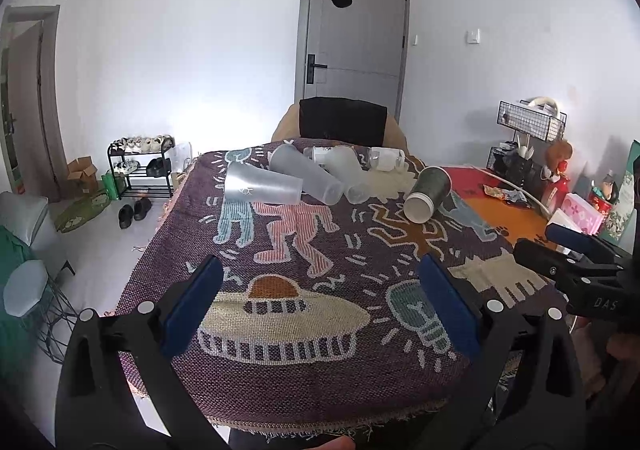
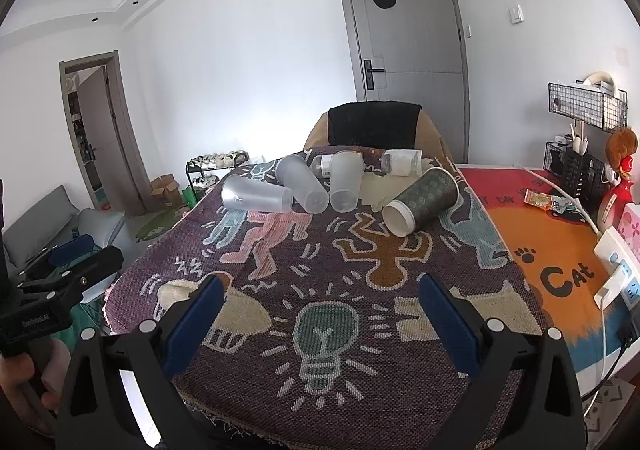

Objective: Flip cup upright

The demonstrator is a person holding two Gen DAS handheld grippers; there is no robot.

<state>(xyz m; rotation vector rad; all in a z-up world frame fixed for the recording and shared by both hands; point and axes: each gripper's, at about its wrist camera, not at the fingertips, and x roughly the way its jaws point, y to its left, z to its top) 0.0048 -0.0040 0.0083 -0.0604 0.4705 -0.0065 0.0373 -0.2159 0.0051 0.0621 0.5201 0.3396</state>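
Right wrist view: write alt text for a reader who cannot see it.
Several cups lie on their sides at the far end of a patterned blanket: three frosted plastic cups and a dark green paper cup. In the foreground the right tongs are open and empty, well short of the cups.

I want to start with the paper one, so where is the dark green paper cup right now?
The dark green paper cup lies on its side at the far right of the patterned blanket, right of the frosted plastic cups, near the orange mat.

Frosted plastic cups and a patterned paper cup lie on coarse woven cloth.
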